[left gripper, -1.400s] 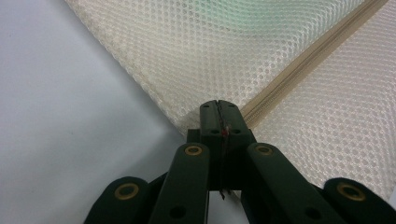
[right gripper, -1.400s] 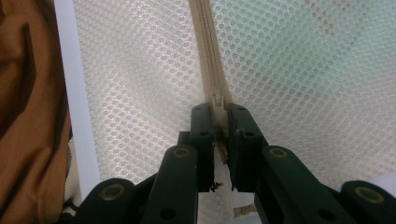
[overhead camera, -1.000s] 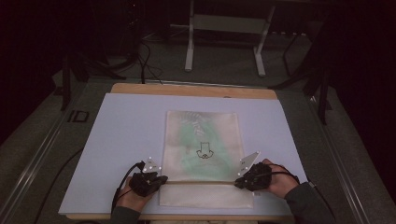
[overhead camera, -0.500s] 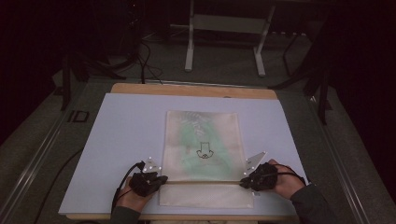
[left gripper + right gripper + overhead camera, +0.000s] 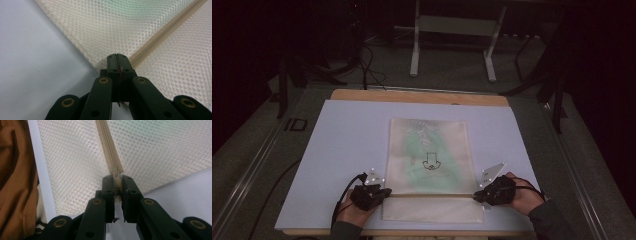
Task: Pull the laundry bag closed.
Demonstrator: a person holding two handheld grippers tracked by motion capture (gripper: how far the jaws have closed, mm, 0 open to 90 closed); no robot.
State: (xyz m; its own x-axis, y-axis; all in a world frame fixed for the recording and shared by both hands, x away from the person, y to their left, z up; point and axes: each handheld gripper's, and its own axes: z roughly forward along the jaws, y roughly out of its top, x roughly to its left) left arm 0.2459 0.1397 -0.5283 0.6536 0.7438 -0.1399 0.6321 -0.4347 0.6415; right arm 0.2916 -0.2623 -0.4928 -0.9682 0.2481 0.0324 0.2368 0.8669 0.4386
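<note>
Hands lie low on the worktop (image 5: 337, 130); left gripper (image 5: 117, 60) pinches the mesh bag (image 5: 428, 150) corner; right gripper (image 5: 117, 181) clamps its zipper (image 5: 110, 152) end.

My claw (image 5: 117, 58) is closed, its two black jaws pressed together at the corner of the mesh bag (image 5: 120, 27). The zipper (image 5: 165, 31) runs from my jaws up to the right. On the left lies the pale worktop (image 5: 32, 67).
</note>
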